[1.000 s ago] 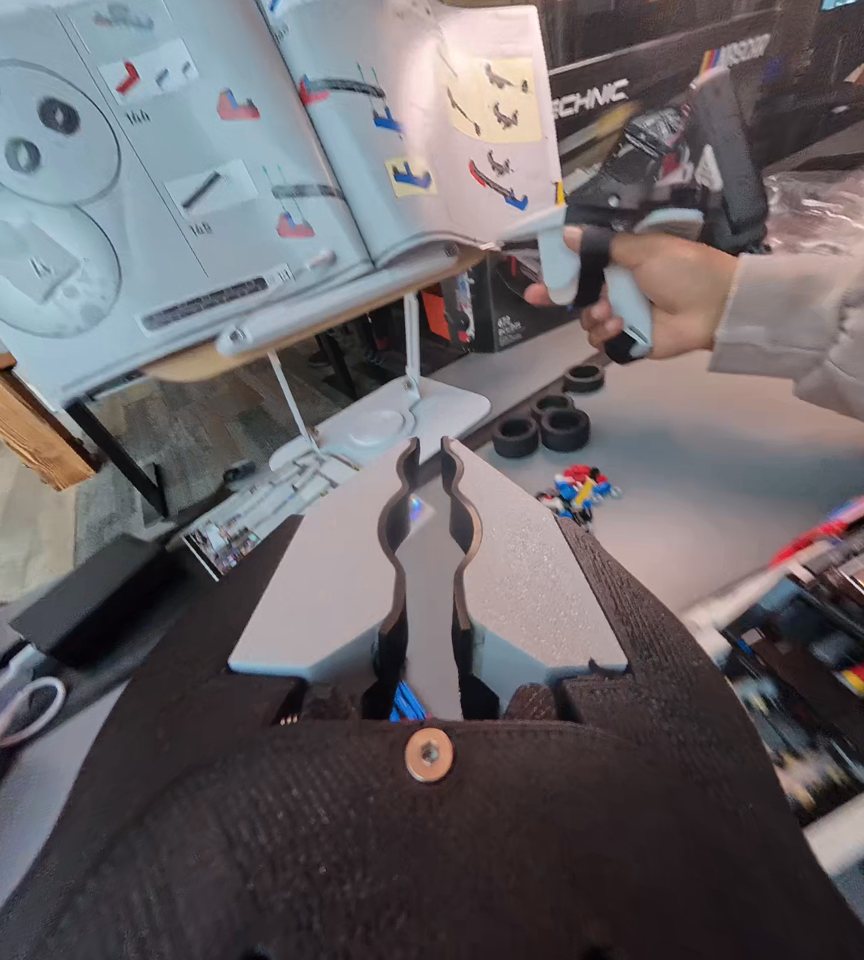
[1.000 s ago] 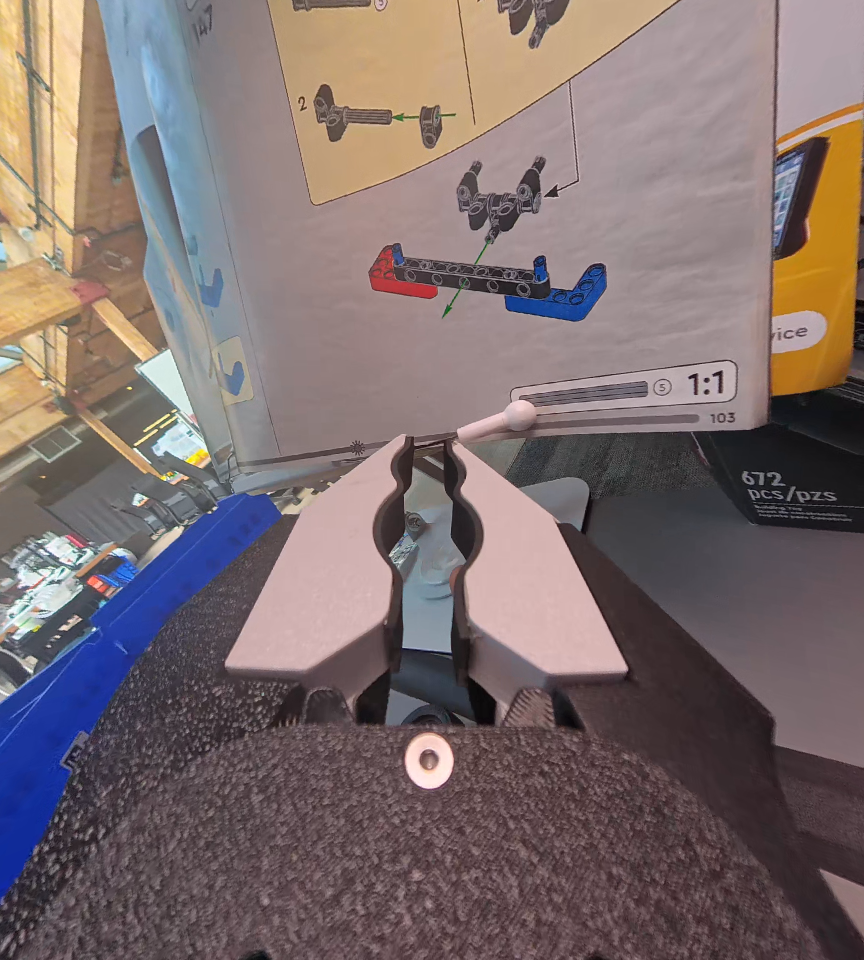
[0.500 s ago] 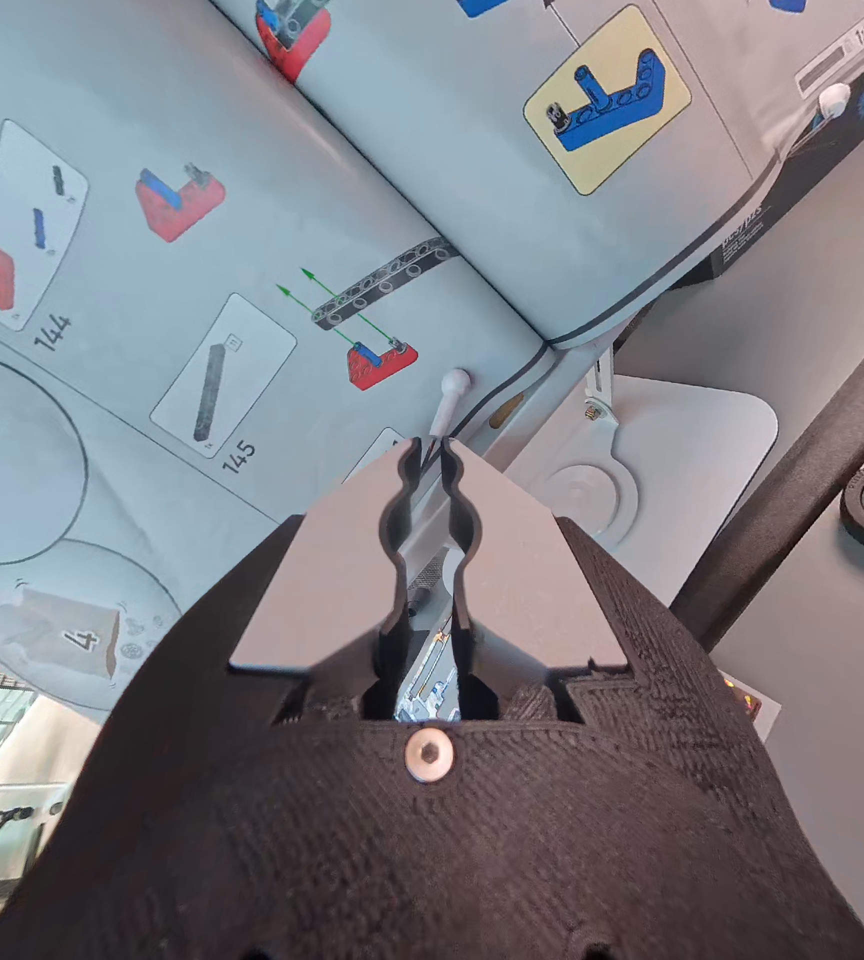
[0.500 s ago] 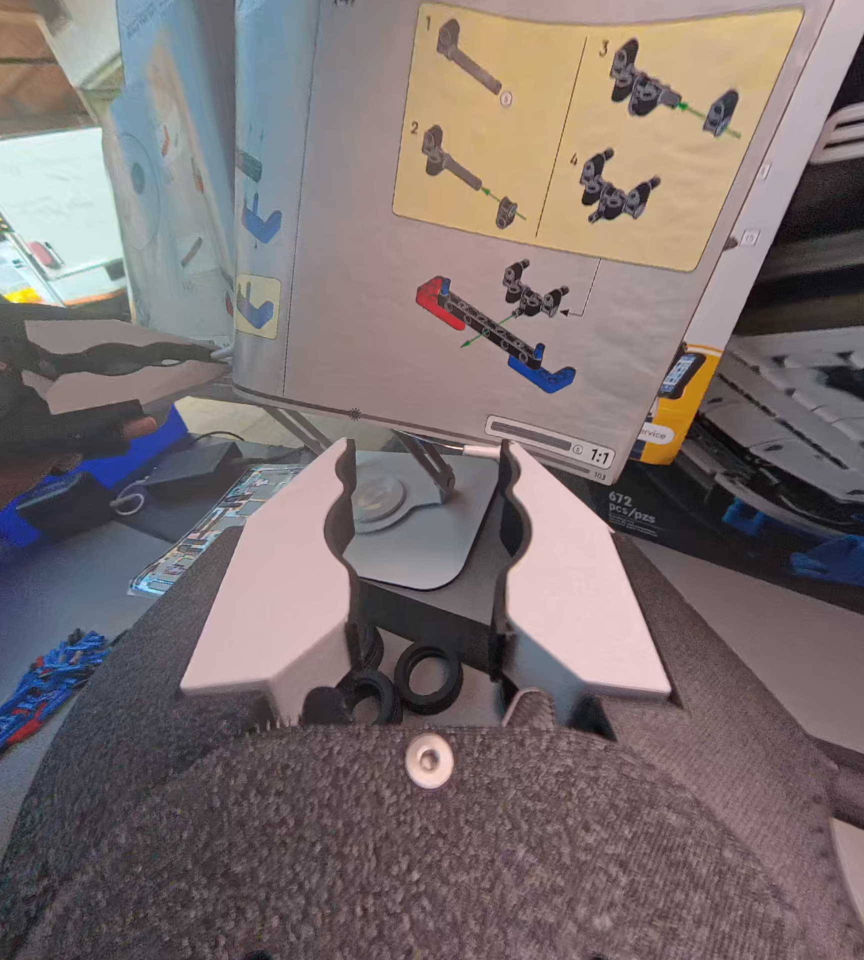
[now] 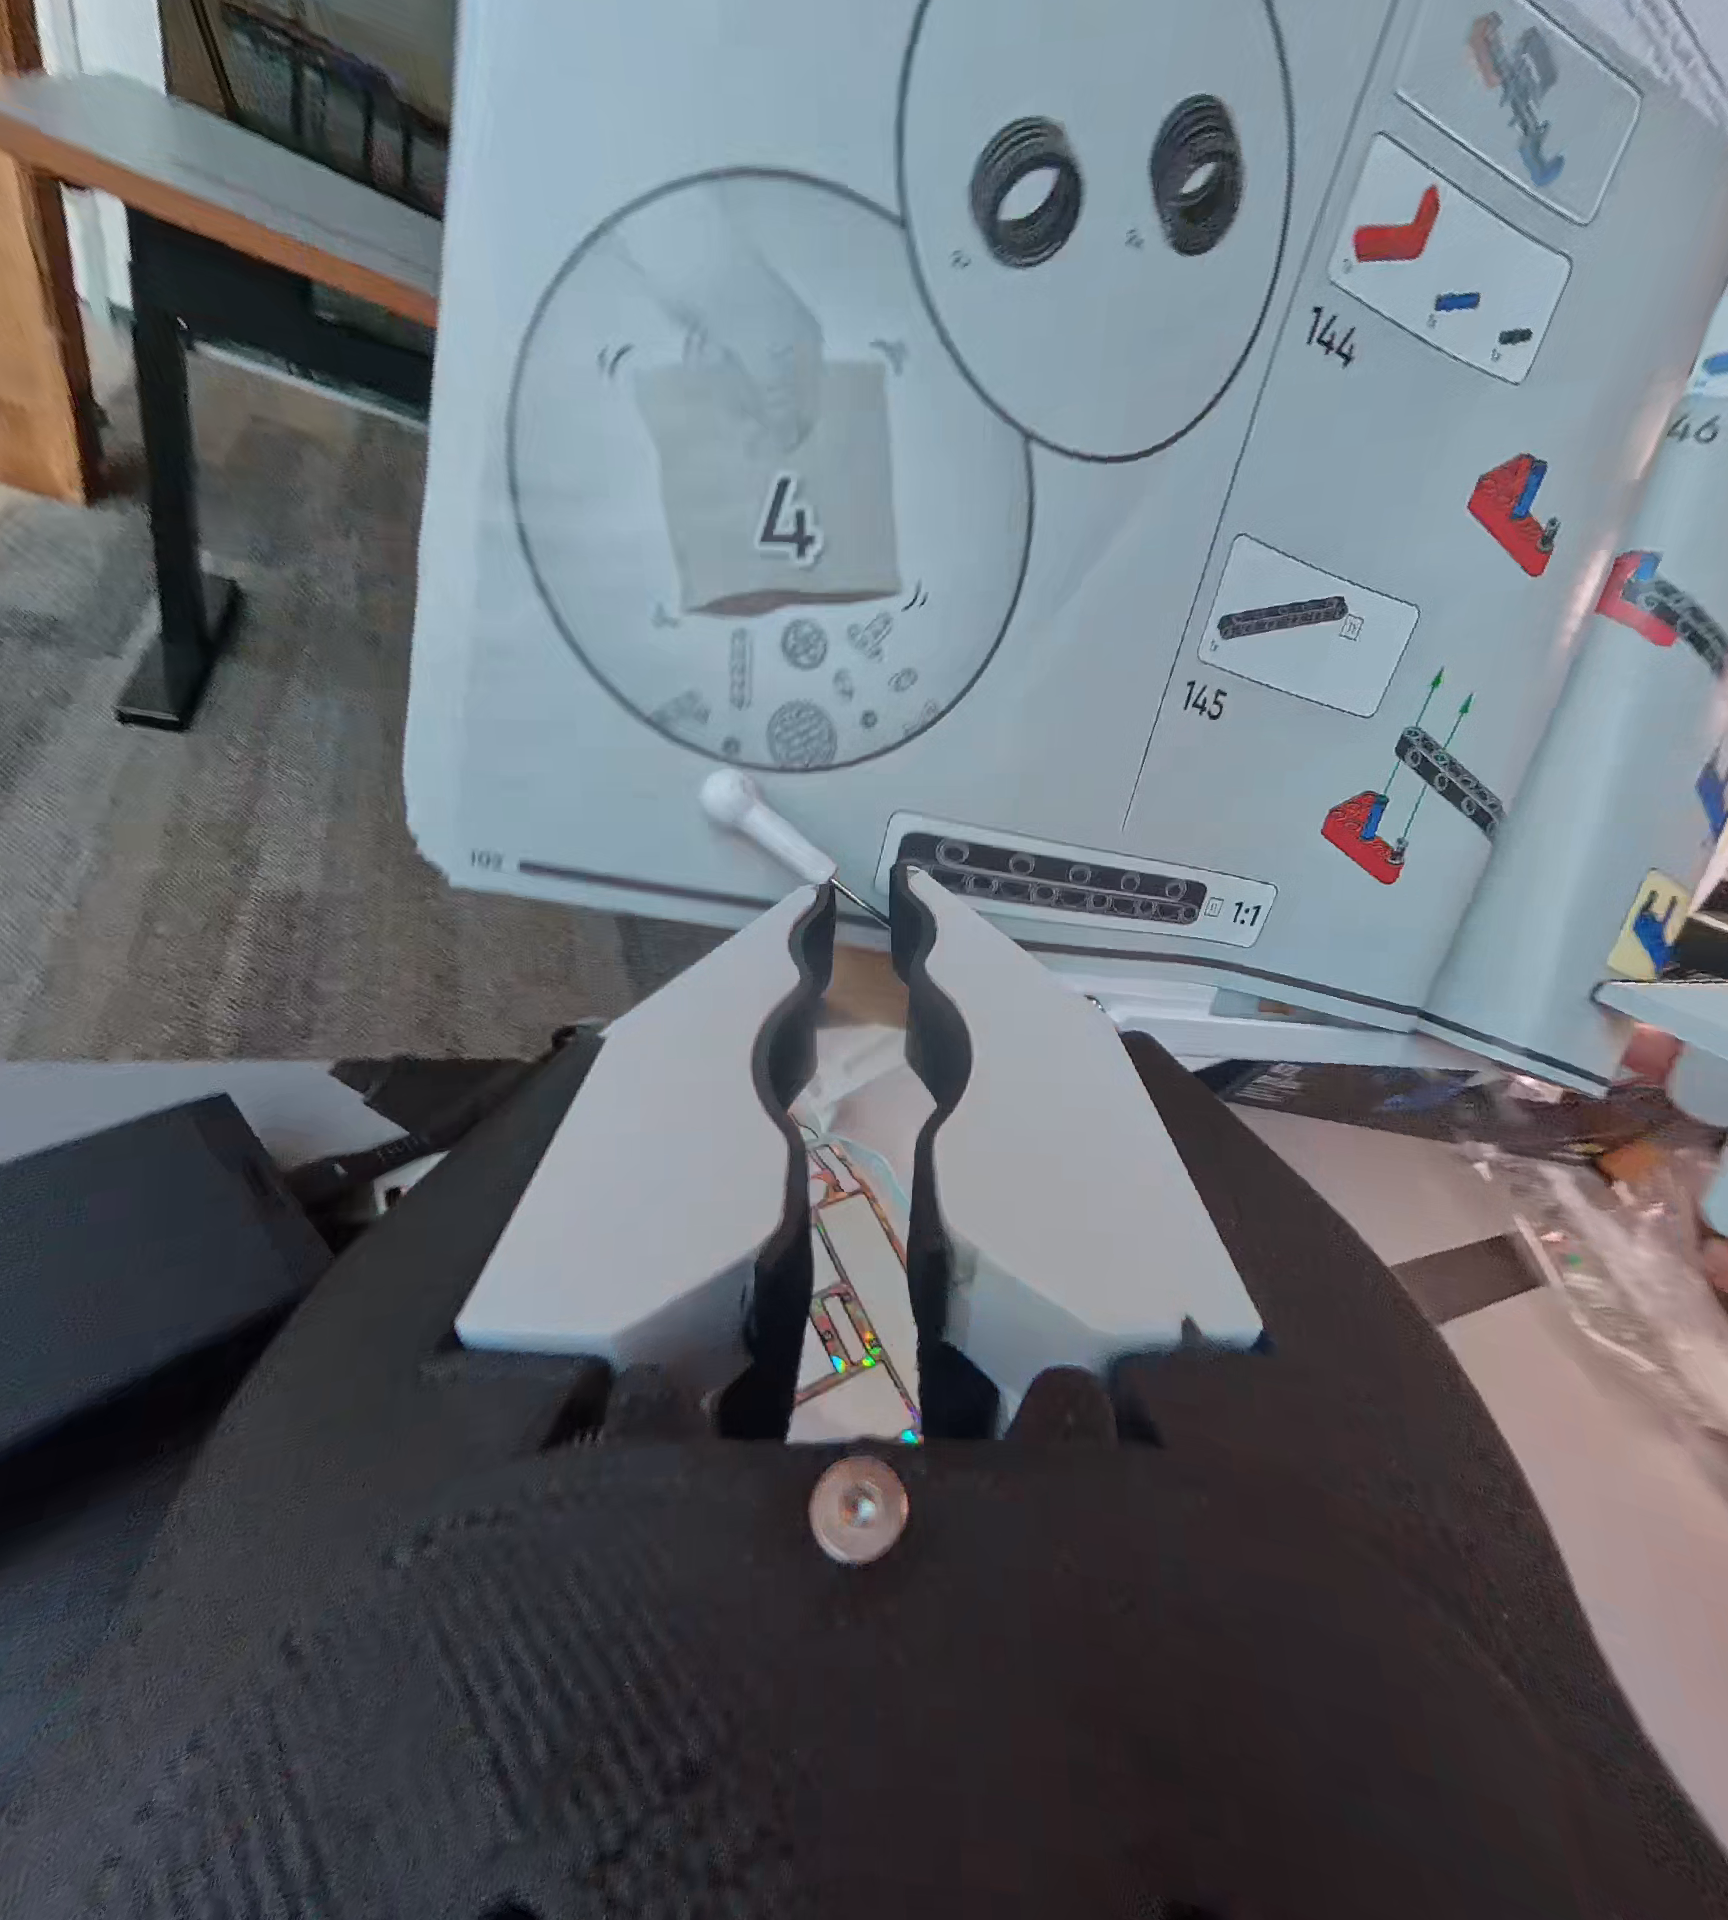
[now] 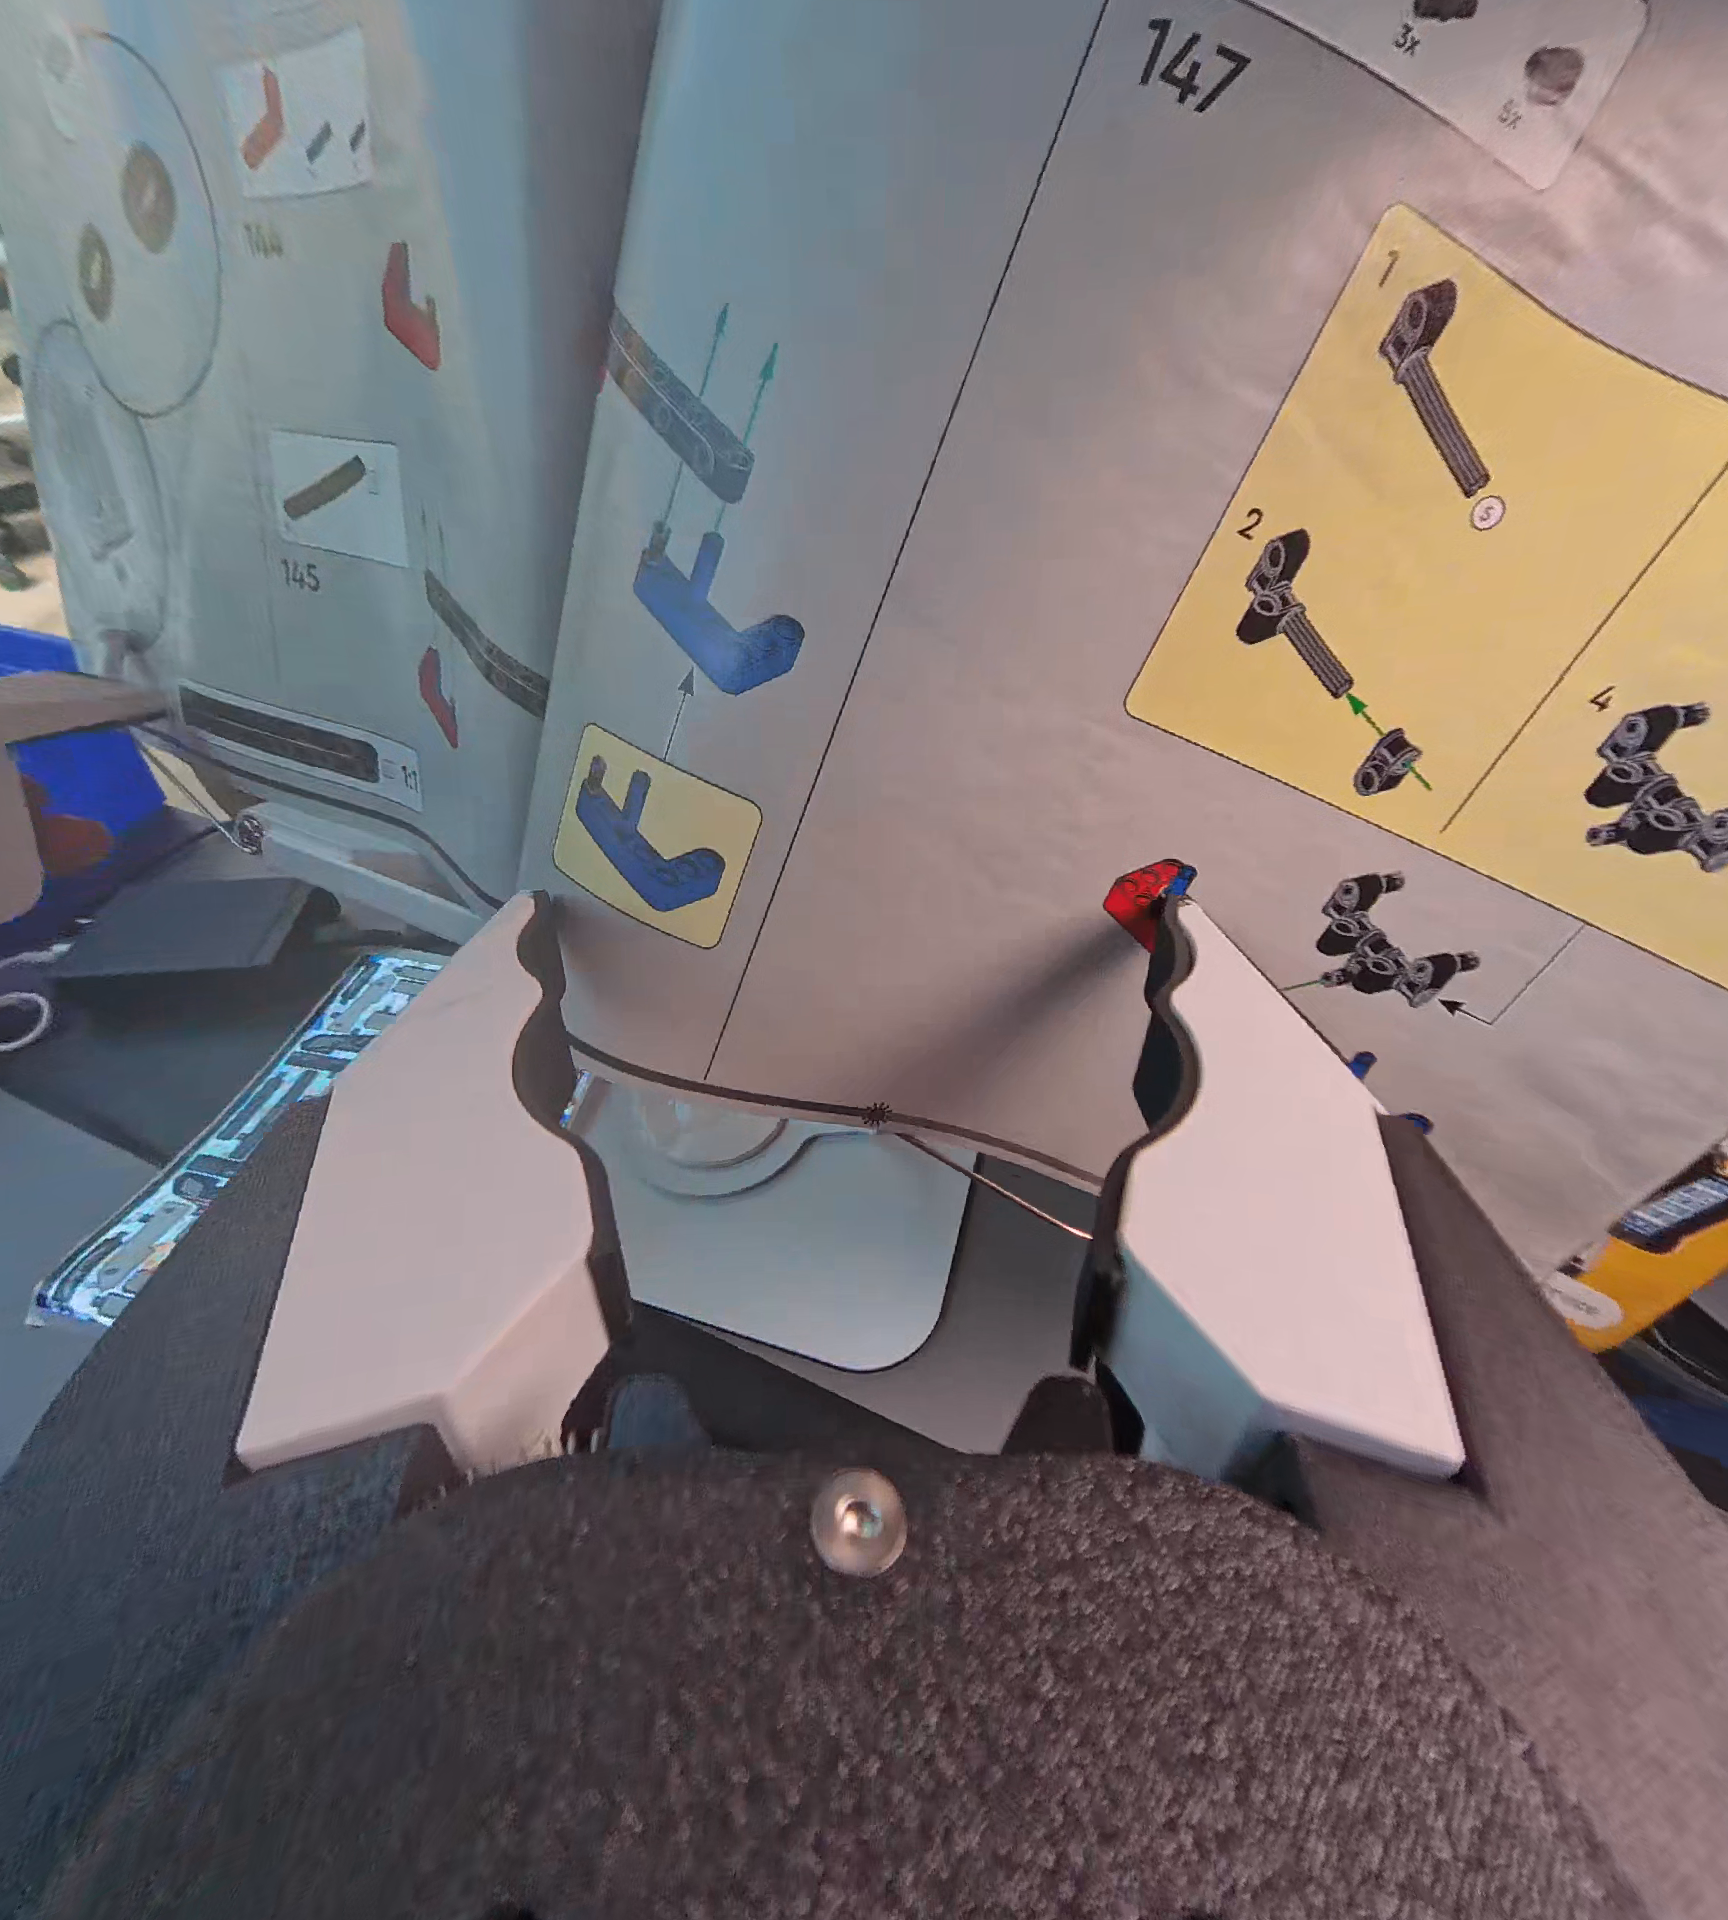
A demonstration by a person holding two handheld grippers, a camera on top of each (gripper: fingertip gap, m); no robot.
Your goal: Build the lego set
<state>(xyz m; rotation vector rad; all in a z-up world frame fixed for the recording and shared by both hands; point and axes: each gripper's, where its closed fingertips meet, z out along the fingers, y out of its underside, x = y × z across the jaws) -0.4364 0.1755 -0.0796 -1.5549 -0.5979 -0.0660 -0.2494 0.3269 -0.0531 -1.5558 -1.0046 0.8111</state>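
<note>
The instruction booklet [image 5: 943, 623] stands open on a white stand. My left gripper [image 5: 860, 904] is shut, with its tips at the thin wire of the white-tipped page holder [image 5: 751, 821] on the left page's lower edge. I cannot tell if the wire is pinched. My right gripper [image 6: 852, 904] is wide open and empty, close to the lower edge of the booklet's right page [image 6: 995, 675]. That edge and a second holder wire [image 6: 875, 1114] lie between its jaws. The left gripper also shows at the left of the right wrist view [image 6: 18, 717].
The stand's white base [image 6: 818, 1257] sits on the grey table. A sticker sheet [image 6: 216, 1122] and a black box [image 5: 60, 1247] lie to the left. A clear plastic bag [image 5: 1618, 1247], a yellow box [image 6: 1670, 1247] and a wooden-topped desk [image 5: 195, 177] are nearby.
My left gripper has swung left along the booklet to the left page's holder, still shut. My right gripper has opened wide and moved in close to the right page's lower edge.
</note>
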